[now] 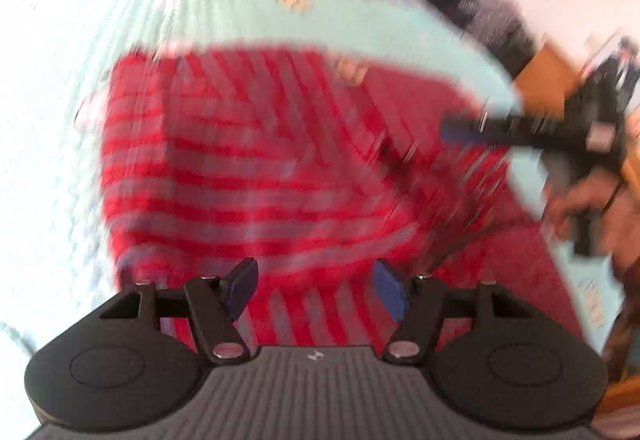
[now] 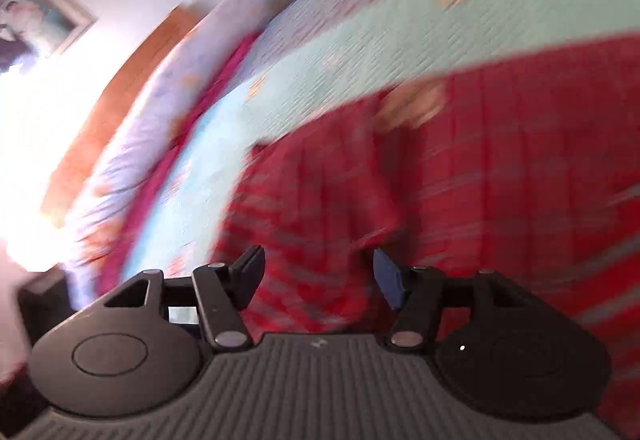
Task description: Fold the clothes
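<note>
1. Left wrist view, heavily blurred: the left hand-held gripper (image 1: pixel 314 290) sat at 6 o'clock with its jaws apart and nothing between them. Beyond it, filling the centre, a red garment with pale stripes (image 1: pixel 248 168) lay spread on a pale green bedspread (image 1: pixel 240 12). At 3 o'clock the right hand-held gripper (image 1: pixel 472 132), held in a person's hand (image 1: pixel 580 208), reached over the garment's right edge.

2. Right wrist view, also blurred: the right hand-held gripper (image 2: pixel 318 280) had its jaws apart, empty, above the red garment (image 2: pixel 500 168), which ran from the centre to 3 o'clock. The bedspread (image 2: pixel 400 28) showed at 1 o'clock, a framed picture (image 2: pixel 36 12) at 10 o'clock.

3. Judgement: the fold looked to be between grasps, with neither hand-held gripper holding cloth. The next move probably calls for pinching an edge or sleeve and carrying it across the body.
</note>
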`<state>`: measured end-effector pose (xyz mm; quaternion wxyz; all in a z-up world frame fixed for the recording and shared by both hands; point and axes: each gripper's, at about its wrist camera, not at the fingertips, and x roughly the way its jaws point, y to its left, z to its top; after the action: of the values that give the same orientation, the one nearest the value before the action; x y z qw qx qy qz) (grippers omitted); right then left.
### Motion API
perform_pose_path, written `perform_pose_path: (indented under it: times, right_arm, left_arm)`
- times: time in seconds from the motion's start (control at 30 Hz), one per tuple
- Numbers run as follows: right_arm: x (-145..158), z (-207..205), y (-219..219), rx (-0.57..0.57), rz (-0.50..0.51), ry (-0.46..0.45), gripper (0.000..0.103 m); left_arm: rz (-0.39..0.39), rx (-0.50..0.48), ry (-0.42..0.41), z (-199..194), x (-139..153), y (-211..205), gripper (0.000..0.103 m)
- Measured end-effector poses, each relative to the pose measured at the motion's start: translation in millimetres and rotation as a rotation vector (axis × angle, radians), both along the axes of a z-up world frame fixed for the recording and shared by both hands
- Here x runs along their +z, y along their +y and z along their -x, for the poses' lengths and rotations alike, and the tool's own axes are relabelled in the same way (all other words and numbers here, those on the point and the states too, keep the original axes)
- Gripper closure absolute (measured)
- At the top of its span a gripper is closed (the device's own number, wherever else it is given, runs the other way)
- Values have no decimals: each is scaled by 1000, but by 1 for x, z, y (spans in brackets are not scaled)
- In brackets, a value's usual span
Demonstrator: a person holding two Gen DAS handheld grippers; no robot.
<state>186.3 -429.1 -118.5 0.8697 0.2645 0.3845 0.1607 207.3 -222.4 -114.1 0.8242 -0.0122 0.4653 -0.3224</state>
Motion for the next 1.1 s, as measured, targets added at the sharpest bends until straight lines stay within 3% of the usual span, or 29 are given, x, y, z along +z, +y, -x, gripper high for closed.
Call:
perform_pose_path:
  times: [0.07,0.13,0.23,0.3,0.33,0.37,0.4,0.43,0.47,0.53,0.6,0.63,0.73,0.77,0.83,0.9,0.93,1.0,1.07,1.1]
  right_arm:
    - [8,10,-16,-97,83,-17,41]
    - [14,13,-31,-177,142,-30,41]
    - [19,-4,-36,-161,198,-100,41]
    - [8,-18,-51,-101,222,-134,42]
    - [-8,-29,-71,-96,267,-83,43]
    - [-29,-42,-90,-122,344,7,64]
    - [-46,-50,-110,-144,375,51,88]
    - [-52,-50,-130,-162,321,40,101]
    - [-50,-50,-142,-184,277,60,103]
    - [-43,-44,-147,-200,314,74,103]
    - [-41,-33,-150,-223,233,87,92]
    - [-36,-24,-152,-224,178,65,82]
    - [-14,-8,-154,-215,58,-57,64]
    - [-12,-11,-149,-220,35,-74,51]
    - [-23,-26,-146,-229,41,-18,38]
    - [-42,-49,-159,-256,101,117,52]
    - [-41,-37,-162,-284,75,95,51]
    - [-24,1,-158,-332,32,10,45]
    - [-8,44,-154,-374,51,-51,25]
    - [-5,64,-146,-381,83,-56,23]
  left_arm:
    - [27,20,-54,-12,11,-12,37]
    - [-50,29,-133,-35,8,-29,37]
    - [-143,33,-234,-76,-5,-45,37]
    - [-228,60,-214,-110,-32,-37,36]
    - [-257,47,-171,-123,-50,-31,33]
    - [-284,34,-128,-137,-69,-25,28]
    - [-251,31,-112,-141,-72,-19,27]
    - [-255,21,-101,-143,-69,-18,27]
    - [-280,8,-105,-142,-66,-21,27]
    - [-308,8,-108,-137,-64,-25,26]
    - [-314,25,-109,-133,-60,-24,28]
    - [-316,34,-110,-131,-58,-25,29]
    - [-259,46,-147,-123,-45,-24,30]
    - [-235,49,-162,-121,-41,-23,28]
    - [-291,57,-138,-122,-56,-27,27]
    - [-316,68,-141,-118,-63,-29,27]
    - [-308,82,-144,-115,-60,-28,28]
    - [-253,135,-135,-106,-50,-21,29]
    - [-183,182,-119,-94,-41,-15,29]
    - [-161,196,-107,-89,-37,-17,29]
